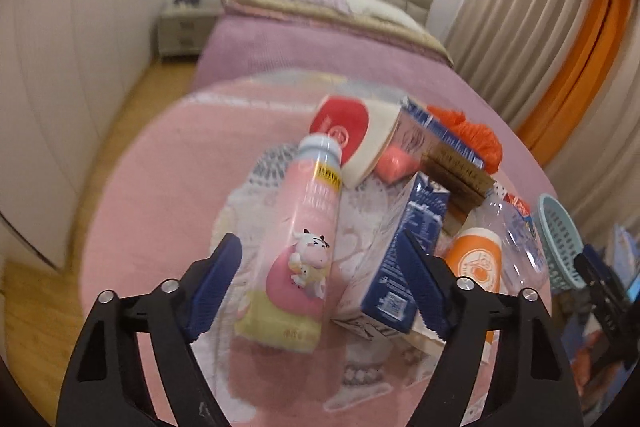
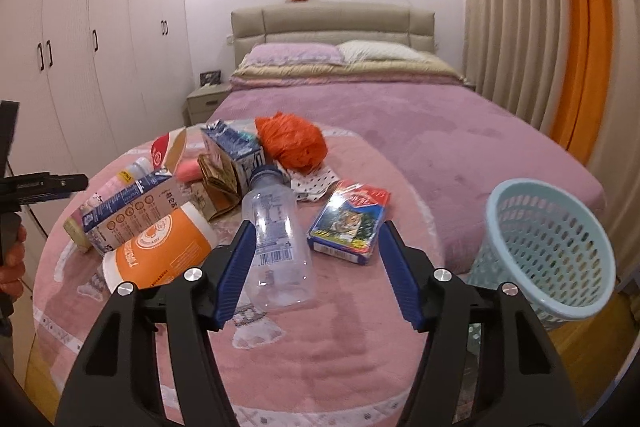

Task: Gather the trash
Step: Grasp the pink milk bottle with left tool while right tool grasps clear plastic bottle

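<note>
In the left wrist view the pink drink bottle (image 1: 304, 247) lies in the centre of the frame, its long axis running from the pale cap at the upper middle down to its yellow base between the blue pads, a little left of midway. The left gripper (image 1: 322, 281) stands wide open and holds nothing; its right pad sits against or just in front of the blue and white milk carton (image 1: 396, 267), which leans on the bottle's right flank. A close here would likely catch both, so the bottle wants centring first.

In the right wrist view the clear plastic bottle (image 2: 276, 239) lies lower centre, blue cap toward the top of the frame, base toward the camera, beside the left pad of the right gripper (image 2: 316, 277), also wide open and empty. The tiger-print box (image 2: 350, 225) lies near the right pad. The pale blue mesh basket (image 2: 548, 251) stands at the right edge, off the bench (image 2: 320, 367), nearer the right hand.

The bottles are smooth, rounded and likely to roll; the cartons are flat-sided card; the orange plastic bag (image 2: 292, 141) is crumpled and soft; the bench cover is fuzzy pink cloth
</note>
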A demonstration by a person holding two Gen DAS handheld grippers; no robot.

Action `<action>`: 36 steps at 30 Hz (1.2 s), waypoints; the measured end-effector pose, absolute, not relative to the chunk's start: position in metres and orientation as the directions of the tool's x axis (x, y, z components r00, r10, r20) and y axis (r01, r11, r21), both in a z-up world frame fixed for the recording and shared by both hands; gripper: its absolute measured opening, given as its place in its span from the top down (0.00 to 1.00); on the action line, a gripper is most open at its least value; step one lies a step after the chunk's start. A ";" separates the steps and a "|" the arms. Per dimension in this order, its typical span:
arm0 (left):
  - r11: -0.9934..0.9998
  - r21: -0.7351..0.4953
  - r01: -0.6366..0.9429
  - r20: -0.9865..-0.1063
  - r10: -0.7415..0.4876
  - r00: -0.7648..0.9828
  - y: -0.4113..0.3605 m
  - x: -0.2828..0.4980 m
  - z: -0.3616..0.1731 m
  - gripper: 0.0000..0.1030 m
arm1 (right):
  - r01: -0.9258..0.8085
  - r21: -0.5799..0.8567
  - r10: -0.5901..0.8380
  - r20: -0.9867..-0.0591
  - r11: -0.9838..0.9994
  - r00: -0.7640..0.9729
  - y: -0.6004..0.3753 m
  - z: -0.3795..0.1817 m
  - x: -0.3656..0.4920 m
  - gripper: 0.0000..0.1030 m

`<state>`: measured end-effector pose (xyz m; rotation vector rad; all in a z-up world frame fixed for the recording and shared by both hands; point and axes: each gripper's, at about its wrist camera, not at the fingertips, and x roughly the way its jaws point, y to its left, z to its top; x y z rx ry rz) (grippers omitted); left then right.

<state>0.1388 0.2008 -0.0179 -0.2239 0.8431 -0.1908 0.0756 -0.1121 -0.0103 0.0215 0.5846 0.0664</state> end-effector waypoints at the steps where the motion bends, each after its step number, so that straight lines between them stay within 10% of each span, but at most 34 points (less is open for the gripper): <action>1: 0.956 -0.282 0.078 -0.723 -0.266 0.638 0.202 0.144 -0.023 0.27 | -0.068 0.048 0.083 -0.565 0.997 0.821 -0.111 -0.013 0.081 0.42; 18: 0.974 -0.217 0.063 -0.850 -0.221 0.479 0.197 0.187 -0.058 0.50 | -0.144 0.098 0.170 -0.723 0.985 0.669 -0.082 -0.051 0.151 0.42; 36: 0.983 -0.169 0.067 -0.680 -0.166 0.714 0.195 0.121 0.008 0.55 | -0.156 0.187 0.243 -0.684 0.970 0.688 -0.094 -0.037 0.132 0.49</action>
